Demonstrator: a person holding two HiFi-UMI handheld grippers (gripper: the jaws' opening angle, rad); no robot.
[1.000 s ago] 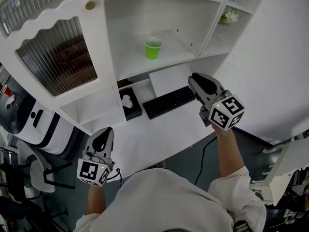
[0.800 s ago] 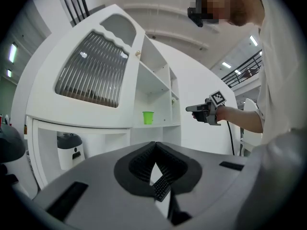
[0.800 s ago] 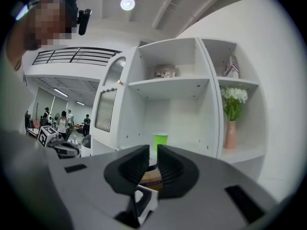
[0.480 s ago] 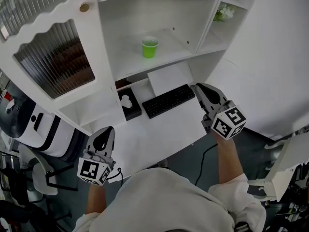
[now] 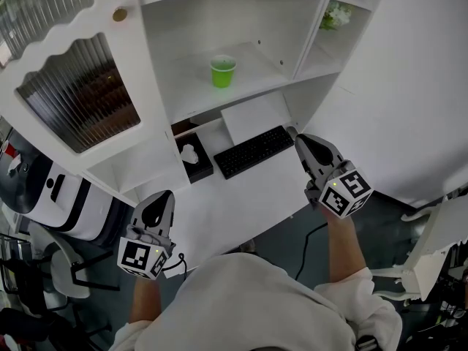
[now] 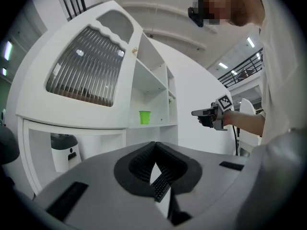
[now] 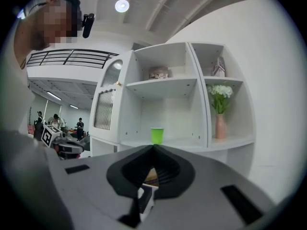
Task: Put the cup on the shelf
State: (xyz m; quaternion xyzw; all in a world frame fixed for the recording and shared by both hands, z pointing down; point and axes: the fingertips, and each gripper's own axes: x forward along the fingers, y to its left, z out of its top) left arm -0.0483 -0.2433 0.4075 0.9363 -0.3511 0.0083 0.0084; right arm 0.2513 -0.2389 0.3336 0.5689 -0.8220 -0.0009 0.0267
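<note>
- Ribbed-glass cabinet door (image 5: 77,93) in a wavy white frame, upper left.
- White desk (image 5: 241,196) over a dark floor (image 5: 278,243).
- Plain white wall (image 5: 395,86) at right.
- Round ceiling lamp (image 7: 122,5), lit.

Person at the bottom of the head view wears a white short-sleeved shirt (image 5: 248,306), and a black head camera (image 7: 88,24) shows at the upper left of the right gripper view. The left tool (image 5: 164,194) and right tool (image 5: 295,133) are light grey shells with glossy black tops. Each ends in a white cube (image 5: 345,192) with black square markers and a small green light; up close, grey housing with black ribbed pads (image 6: 142,166) in a V.
</note>
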